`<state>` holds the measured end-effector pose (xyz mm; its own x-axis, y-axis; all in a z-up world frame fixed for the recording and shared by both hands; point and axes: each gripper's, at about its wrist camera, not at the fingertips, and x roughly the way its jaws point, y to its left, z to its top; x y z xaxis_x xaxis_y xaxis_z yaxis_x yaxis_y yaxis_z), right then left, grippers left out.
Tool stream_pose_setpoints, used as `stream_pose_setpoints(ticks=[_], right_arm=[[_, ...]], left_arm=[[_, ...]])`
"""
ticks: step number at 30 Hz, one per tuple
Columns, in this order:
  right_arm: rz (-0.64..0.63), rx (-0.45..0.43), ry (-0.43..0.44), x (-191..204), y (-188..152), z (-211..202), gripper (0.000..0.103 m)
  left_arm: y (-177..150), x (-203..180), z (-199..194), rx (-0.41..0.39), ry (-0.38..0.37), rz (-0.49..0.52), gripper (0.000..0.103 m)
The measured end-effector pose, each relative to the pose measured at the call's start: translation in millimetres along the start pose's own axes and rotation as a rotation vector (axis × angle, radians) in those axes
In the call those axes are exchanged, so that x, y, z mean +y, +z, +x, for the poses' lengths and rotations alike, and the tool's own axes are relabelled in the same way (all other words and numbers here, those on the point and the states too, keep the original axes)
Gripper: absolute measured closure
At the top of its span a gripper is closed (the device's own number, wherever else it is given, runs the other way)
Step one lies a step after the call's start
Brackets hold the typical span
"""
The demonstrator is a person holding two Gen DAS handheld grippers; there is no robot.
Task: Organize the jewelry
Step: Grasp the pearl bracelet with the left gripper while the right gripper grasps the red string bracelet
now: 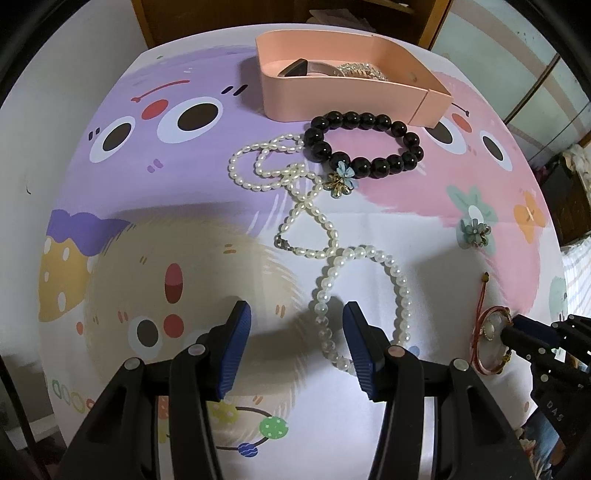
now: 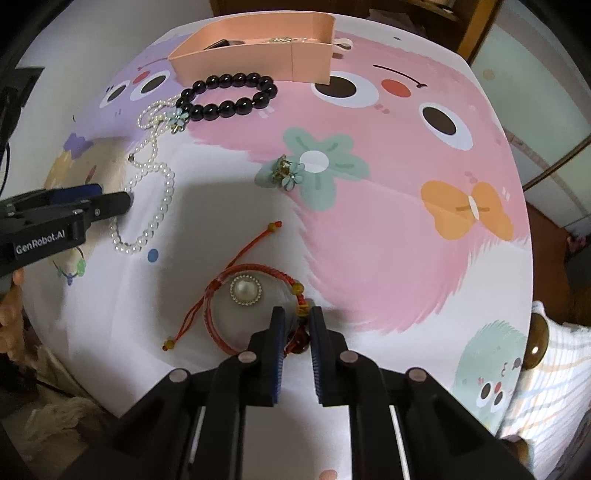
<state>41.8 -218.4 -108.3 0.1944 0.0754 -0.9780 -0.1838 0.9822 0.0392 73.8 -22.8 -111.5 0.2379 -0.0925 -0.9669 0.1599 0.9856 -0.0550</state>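
A pink box (image 1: 347, 99) (image 2: 255, 59) stands at the far side and holds some jewelry. A black bead bracelet (image 1: 364, 146) (image 2: 229, 96) lies in front of it. A white pearl necklace (image 1: 317, 236) (image 2: 155, 195) trails toward me. My left gripper (image 1: 297, 328) is open, its jaws either side of the necklace's near loop. A red cord bracelet (image 2: 251, 302) (image 1: 487, 339) lies around a pearl brooch (image 2: 245, 290). My right gripper (image 2: 296, 321) is narrowly open around the red bracelet's beaded knot. A blue flower earring (image 2: 286, 171) (image 1: 476, 229) lies mid-table.
A colourful cartoon cloth (image 1: 184, 166) (image 2: 406, 184) covers the table. A second blue flower earring (image 1: 341, 179) (image 2: 179, 118) rests beside the black bracelet. Wooden furniture (image 1: 221, 14) stands behind the table. The table edge drops off at right.
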Motion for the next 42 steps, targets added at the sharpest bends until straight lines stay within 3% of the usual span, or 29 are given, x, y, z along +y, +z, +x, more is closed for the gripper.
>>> stream_pose_setpoints(ticks=[3, 6, 7, 10, 18, 22, 32, 42], right_arm=[[0.026, -0.003, 0.013, -7, 1, -1, 0.091], [0.045, -0.006, 0.037, -10, 3, -2, 0.091], [0.047, -0.008, 0.041, -20, 1, -5, 0.091], [0.052, -0.017, 0.057, -28, 3, -9, 0.092], [0.069, -0.042, 0.086, -34, 3, -26, 0.095], [0.074, -0.060, 0.091, -34, 6, -34, 0.095], [0.054, -0.120, 0.115, -21, 28, -52, 0.095], [0.041, -0.251, 0.118, -20, 84, -91, 0.095]], left_arm=[[8, -6, 4, 0.026, 0.023, 0.031, 0.055], [18, -14, 6, 0.070, 0.034, 0.072, 0.076], [23, -16, 8, 0.088, 0.028, 0.079, 0.089], [36, -18, 12, 0.135, 0.011, 0.083, 0.097], [60, -3, 21, 0.216, -0.093, -0.014, 0.098], [63, 2, 14, 0.200, -0.123, -0.051, 0.098], [76, -1, -32, 0.070, -0.180, -0.085, 0.098], [125, -8, -99, -0.078, -0.204, -0.063, 0.098]])
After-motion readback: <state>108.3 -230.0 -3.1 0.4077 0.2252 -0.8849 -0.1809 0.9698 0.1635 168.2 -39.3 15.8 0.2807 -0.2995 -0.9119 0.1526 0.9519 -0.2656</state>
